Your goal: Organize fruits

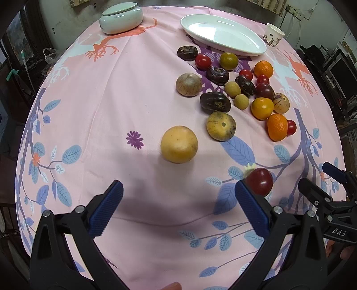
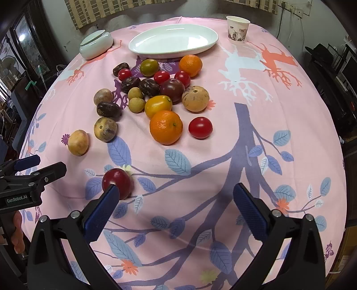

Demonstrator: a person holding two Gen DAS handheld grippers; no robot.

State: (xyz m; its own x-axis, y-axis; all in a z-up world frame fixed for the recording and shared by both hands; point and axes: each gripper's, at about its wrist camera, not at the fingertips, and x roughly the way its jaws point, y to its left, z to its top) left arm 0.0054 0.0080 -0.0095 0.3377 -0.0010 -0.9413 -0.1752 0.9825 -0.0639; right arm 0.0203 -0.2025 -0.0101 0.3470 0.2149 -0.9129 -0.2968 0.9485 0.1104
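Observation:
Several fruits lie loose on the pink tablecloth: a yellow round fruit [image 1: 179, 144], oranges [image 2: 166, 127], red tomatoes [image 2: 200, 127], dark brown fruits [image 1: 214, 102] and tan ones. A dark red fruit [image 1: 260, 181] lies apart near the front, also in the right wrist view [image 2: 117, 183]. An empty white oval plate [image 1: 223, 34] stands behind the pile. My left gripper [image 1: 178, 189] is open and empty, its right finger just beside the dark red fruit. My right gripper [image 2: 175, 195] is open and empty, its left finger beside the same fruit.
A pale green lidded jar [image 1: 121, 17] stands at the back left. A paper cup [image 1: 274, 34] stands at the back right of the plate. Dark furniture surrounds the table edges.

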